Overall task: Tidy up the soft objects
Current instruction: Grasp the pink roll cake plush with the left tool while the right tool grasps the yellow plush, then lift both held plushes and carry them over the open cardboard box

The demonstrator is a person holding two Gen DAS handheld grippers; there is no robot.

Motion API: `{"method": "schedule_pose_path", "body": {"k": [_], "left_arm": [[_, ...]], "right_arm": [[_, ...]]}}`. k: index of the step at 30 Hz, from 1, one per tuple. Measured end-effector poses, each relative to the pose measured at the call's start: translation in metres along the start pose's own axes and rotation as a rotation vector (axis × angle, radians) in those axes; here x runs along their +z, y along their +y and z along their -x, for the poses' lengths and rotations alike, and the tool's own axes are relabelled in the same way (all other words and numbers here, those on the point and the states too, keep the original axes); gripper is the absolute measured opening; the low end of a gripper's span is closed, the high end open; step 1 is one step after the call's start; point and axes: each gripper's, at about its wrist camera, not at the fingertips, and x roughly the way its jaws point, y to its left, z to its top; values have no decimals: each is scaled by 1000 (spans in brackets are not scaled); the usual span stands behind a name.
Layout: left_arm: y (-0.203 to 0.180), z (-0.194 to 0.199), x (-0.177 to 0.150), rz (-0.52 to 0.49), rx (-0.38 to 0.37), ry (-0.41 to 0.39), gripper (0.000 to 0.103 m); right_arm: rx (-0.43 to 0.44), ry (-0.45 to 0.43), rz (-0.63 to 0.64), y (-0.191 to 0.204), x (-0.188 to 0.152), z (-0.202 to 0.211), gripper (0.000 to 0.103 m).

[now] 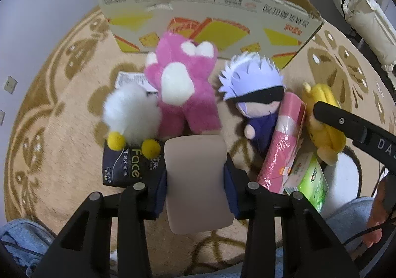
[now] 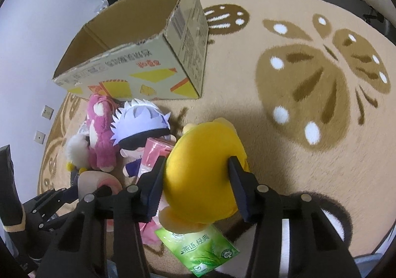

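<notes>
My left gripper (image 1: 195, 174) is clamped on a beige pad (image 1: 198, 184), frame center-bottom. My right gripper (image 2: 198, 179) squeezes the yellow plush (image 2: 205, 174), center-low w/ cardboard box (image 2: 138, 65) upper left, open-topped on rug (image 2: 297, 129).

The left gripper (image 1: 195, 179) points forward and down, its jaws closed against the two sides of a pale beige pad (image 1: 198, 184). The right gripper (image 2: 196, 179) reaches forward beside it, jaws pressed on the flanks of a yellow plush toy (image 2: 203, 174).
</notes>
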Motion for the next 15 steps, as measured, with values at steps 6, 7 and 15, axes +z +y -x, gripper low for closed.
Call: {"method": "schedule_pose_path", "body": {"k": [6, 7, 15], "left_arm": [[0, 13, 3, -32, 29, -53, 38], [-1, 16, 3, -44, 43, -67, 37], [-13, 40, 9, -119, 108, -189, 36]], "right_arm": [[12, -68, 11, 3, 1, 17, 52], [16, -81, 13, 3, 2, 20, 52], [35, -150, 40, 10, 3, 37, 52]]}}
